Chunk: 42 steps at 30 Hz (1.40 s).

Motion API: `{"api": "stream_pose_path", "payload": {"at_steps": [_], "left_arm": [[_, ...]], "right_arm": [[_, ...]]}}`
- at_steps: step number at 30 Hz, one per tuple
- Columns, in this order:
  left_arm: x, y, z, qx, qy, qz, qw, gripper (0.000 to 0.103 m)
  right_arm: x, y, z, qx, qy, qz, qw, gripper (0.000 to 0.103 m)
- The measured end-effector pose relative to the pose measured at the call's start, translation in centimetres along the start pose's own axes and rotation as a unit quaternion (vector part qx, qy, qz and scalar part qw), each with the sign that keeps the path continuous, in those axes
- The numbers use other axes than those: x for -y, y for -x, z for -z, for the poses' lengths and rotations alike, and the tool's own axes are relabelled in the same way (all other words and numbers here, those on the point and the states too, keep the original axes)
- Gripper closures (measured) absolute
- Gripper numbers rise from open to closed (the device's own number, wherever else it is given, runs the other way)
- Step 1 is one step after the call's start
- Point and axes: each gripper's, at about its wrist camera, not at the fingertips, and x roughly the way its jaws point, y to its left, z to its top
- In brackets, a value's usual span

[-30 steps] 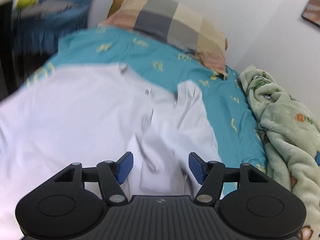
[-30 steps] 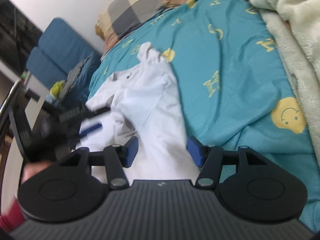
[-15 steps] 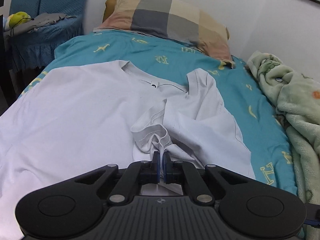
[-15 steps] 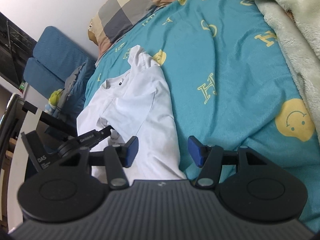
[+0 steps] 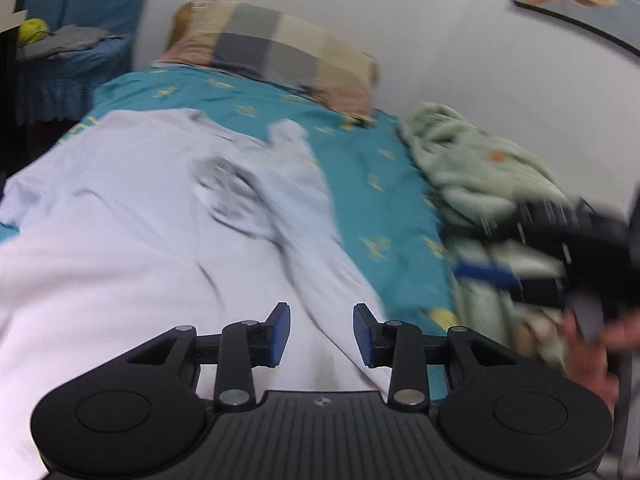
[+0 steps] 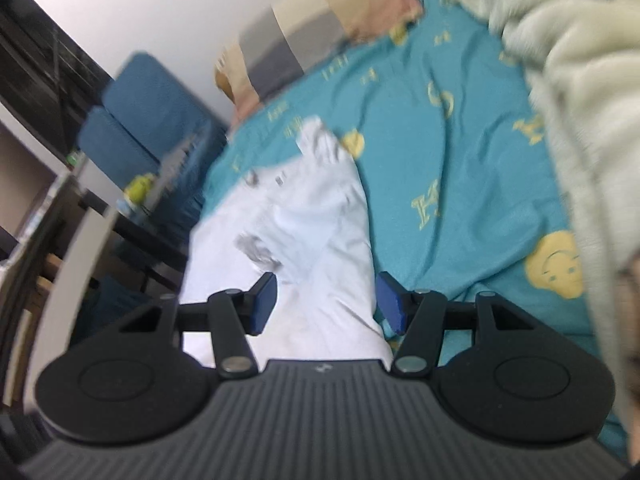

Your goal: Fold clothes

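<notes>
A white T-shirt (image 5: 132, 216) lies spread on the teal bed sheet (image 5: 376, 200), its right side folded in over the body with a crumpled sleeve (image 5: 232, 196) near the middle. It also shows in the right wrist view (image 6: 320, 216). My left gripper (image 5: 321, 334) is open and empty above the shirt's lower part. My right gripper (image 6: 326, 302) is open and empty over the folded right side of the shirt. It shows blurred at the right of the left wrist view (image 5: 560, 264).
A checked pillow (image 5: 280, 52) lies at the head of the bed against the white wall. A pale green fleece blanket (image 5: 480, 168) is heaped along the right side. A blue chair (image 6: 136, 112) stands left of the bed, beside a dark desk (image 6: 132, 220).
My left gripper was shut on the crumpled sleeve half a second ago; it has let go, opened and pulled back. My right gripper has swung in over the shirt. Both views are motion-blurred.
</notes>
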Motion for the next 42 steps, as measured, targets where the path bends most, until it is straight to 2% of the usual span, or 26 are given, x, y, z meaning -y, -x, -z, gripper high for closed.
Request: {"api": "stream_pose_path", "payload": {"at_steps": [3, 6, 9, 11, 12, 14, 16, 18, 19, 20, 25, 29, 31, 34, 36, 38, 40, 42], "left_arm": [[4.2, 0.5, 4.2, -0.013, -0.055, 0.027, 0.9981, 0.066], [7.8, 0.4, 8.1, -0.032, -0.107, 0.048, 0.9926, 0.067], [9.0, -1.3, 10.0, -0.053, -0.135, 0.046, 0.9884, 0.068], [9.3, -2.6, 10.8, -0.062, -0.147, 0.038, 0.9864, 0.07], [9.4, -3.2, 11.2, -0.067, -0.153, 0.034, 0.9853, 0.07], [9.2, -4.8, 11.4, -0.078, -0.157, 0.018, 0.9843, 0.069], [8.3, -5.7, 11.2, -0.08, -0.14, 0.014, 0.9869, 0.069], [7.3, -6.4, 11.0, -0.08, -0.122, 0.011, 0.9892, 0.076], [7.0, -6.4, 10.7, -0.078, -0.113, 0.01, 0.9904, 0.096], [6.7, -6.4, 10.4, -0.077, -0.104, 0.009, 0.9916, 0.101], [4.5, -3.2, 7.8, -0.062, -0.03, 0.077, 0.9946, 0.102], [1.1, 1.0, 4.8, -0.042, 0.056, 0.127, 0.9894, 0.102], [-1.4, 2.9, 3.8, -0.035, 0.09, 0.126, 0.9872, 0.102], [-6.0, 4.4, 3.1, -0.041, 0.147, 0.085, 0.9846, 0.102], [-8.8, 4.1, 3.2, -0.055, 0.16, 0.023, 0.9853, 0.102], [-11.3, 2.8, 3.8, -0.084, 0.198, -0.012, 0.9765, 0.101], [-12.6, 1.8, 4.2, -0.104, 0.228, -0.03, 0.9676, 0.101], [-12.5, 1.9, 3.9, -0.096, 0.23, -0.026, 0.968, 0.101]], "right_arm": [[-0.3, 4.9, 0.5, 0.046, 0.006, -0.002, 0.999, 0.045], [0.8, 8.3, 2.4, 0.08, 0.006, 0.012, 0.997, 0.045], [3.4, 9.2, 4.4, 0.066, -0.035, 0.023, 0.997, 0.044], [4.8, 9.2, 4.7, 0.056, -0.068, 0.002, 0.996, 0.044], [5.0, 9.2, 4.6, 0.058, -0.073, -0.009, 0.996, 0.044], [4.9, 8.6, 4.6, 0.057, -0.071, -0.003, 0.996, 0.045], [4.6, 7.4, 4.7, 0.038, -0.062, 0.0, 0.997, 0.044], [4.3, 6.3, 4.7, 0.018, -0.052, 0.004, 0.998, 0.044], [4.1, 5.7, 4.8, 0.008, -0.048, 0.006, 0.999, 0.044], [4.0, 5.2, 4.8, 0.0, -0.044, 0.008, 0.999, 0.044], [4.5, 5.4, 5.0, 0.003, -0.062, 0.0, 0.998, 0.044], [4.5, 5.4, 5.0, 0.001, -0.067, -0.007, 0.998, 0.044], [4.3, 5.2, 5.0, -0.002, -0.064, -0.007, 0.998, 0.044], [3.8, 4.4, 5.2, -0.019, -0.053, -0.009, 0.998, 0.044], [3.3, 3.5, 5.1, -0.032, -0.048, -0.01, 0.998, 0.044], [2.8, 2.3, 4.9, -0.043, -0.046, -0.012, 0.998, 0.044], [2.3, 1.2, 4.6, -0.055, -0.043, -0.013, 0.997, 0.044], [1.8, 0.0, 4.4, -0.067, -0.041, -0.015, 0.997, 0.044]]}}
